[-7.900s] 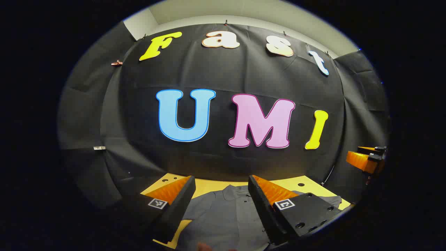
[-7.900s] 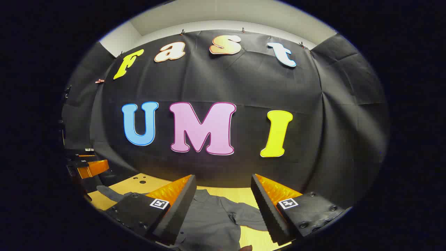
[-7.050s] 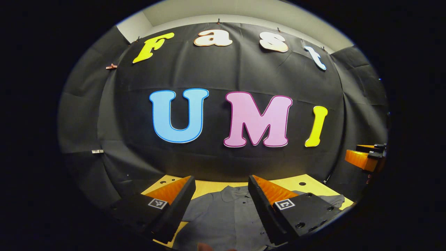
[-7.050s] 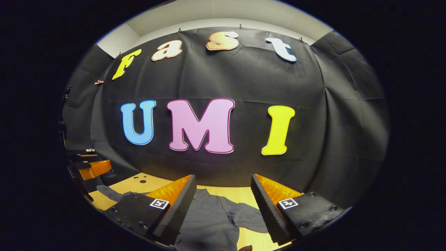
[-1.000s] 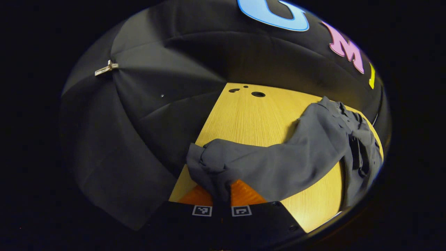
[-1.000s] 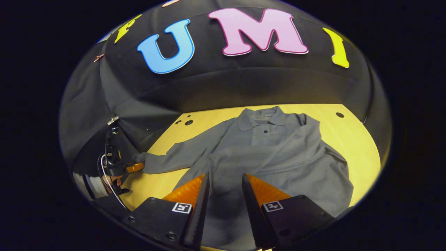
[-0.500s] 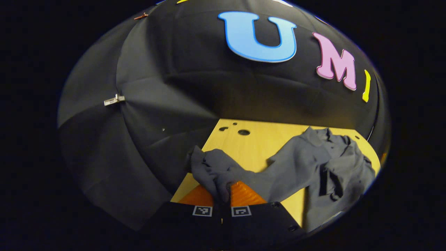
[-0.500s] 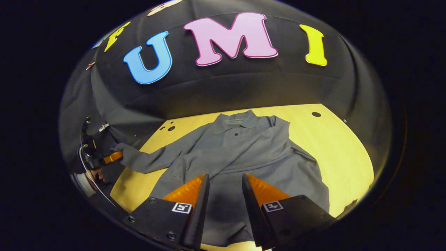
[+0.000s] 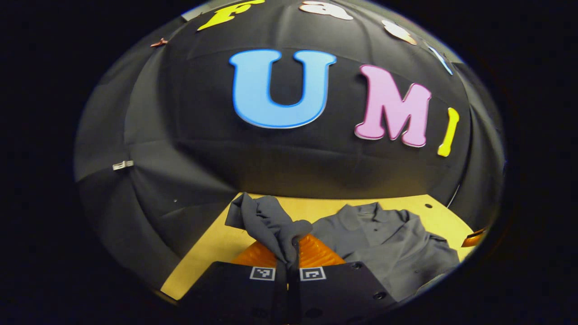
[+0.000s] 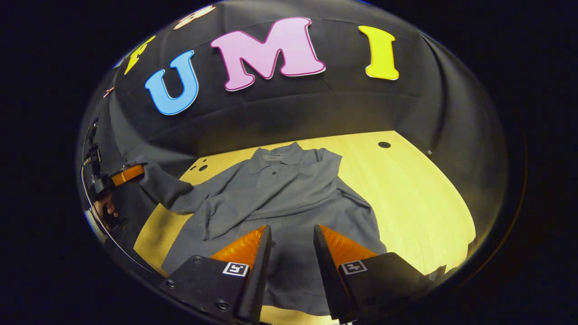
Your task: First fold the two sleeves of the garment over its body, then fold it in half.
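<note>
A grey collared shirt (image 10: 289, 194) lies flat on the wooden table (image 10: 420, 194), collar toward the back wall. One sleeve lies folded across its body. My left gripper (image 9: 292, 241) is shut on the cuff of the other sleeve (image 9: 264, 219), which is lifted off the table. In the right gripper view that sleeve (image 10: 167, 189) stretches up and left to the left gripper (image 10: 128, 174), held by a hand. My right gripper (image 10: 292, 230) hangs open over the shirt's lower body with nothing between its fingers. The shirt's body (image 9: 388, 239) spreads to the right in the left gripper view.
Bare tabletop (image 10: 424, 207) lies to the right of the shirt, with a small round hole (image 10: 384, 145) near the back. More small holes (image 10: 201, 167) sit at the back left corner. Black cloth walls close the booth behind and at both sides.
My left gripper has lifted the sleeve cuff higher and swung toward the shirt's body. The right gripper view has shifted slightly, and its jaws stay open.
</note>
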Available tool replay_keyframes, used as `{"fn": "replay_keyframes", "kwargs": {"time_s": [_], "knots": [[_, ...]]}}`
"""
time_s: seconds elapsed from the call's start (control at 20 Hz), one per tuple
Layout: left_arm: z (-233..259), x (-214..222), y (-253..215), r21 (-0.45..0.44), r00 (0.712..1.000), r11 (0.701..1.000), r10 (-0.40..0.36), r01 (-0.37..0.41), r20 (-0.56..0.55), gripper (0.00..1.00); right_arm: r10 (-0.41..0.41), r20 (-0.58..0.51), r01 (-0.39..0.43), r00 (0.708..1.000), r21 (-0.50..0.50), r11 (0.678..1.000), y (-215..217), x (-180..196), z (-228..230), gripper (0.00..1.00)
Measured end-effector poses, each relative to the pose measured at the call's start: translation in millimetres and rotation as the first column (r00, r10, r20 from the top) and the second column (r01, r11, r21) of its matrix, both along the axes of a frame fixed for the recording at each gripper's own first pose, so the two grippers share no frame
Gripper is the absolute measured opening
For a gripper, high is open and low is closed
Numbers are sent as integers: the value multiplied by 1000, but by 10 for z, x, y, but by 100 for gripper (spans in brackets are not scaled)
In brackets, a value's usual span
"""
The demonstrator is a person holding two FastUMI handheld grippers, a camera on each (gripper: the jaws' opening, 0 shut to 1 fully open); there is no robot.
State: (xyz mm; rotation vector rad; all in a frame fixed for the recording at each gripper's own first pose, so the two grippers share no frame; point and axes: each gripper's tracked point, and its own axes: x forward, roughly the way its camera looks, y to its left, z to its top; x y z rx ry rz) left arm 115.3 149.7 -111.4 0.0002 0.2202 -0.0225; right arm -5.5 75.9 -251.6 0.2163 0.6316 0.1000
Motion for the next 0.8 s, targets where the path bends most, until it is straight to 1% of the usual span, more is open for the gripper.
{"fn": "replay_keyframes", "kwargs": {"time_s": [0.05,0.1,0.25,0.4,0.5,0.65,0.8], "knots": [[8,11,-200,-2,1000,1000,-29,29,1,8,-7,-2,7,1000,-3,1000,-89,-11,-16,59],[13,18,-394,-5,999,999,-53,53,-2,6,-14,-4,14,1000,-4,1000,-180,-27,-39,59],[-68,25,-921,-14,992,992,-124,123,-19,6,-36,-16,36,999,3,999,-414,-51,-102,59],[-218,12,-1420,-7,979,980,-197,196,-52,6,-50,-27,50,998,3,999,-613,-78,-162,59],[-378,17,-1739,-3,968,972,-236,237,-83,6,-57,-37,57,998,7,998,-726,-91,-198,59],[-690,27,-2101,-3,950,960,-279,281,-137,6,-60,-45,61,997,7,998,-886,-95,-245,60],[-1042,14,-2401,5,926,945,-320,328,-200,5,-48,-55,48,997,-5,999,-1018,-86,-256,60]]}}
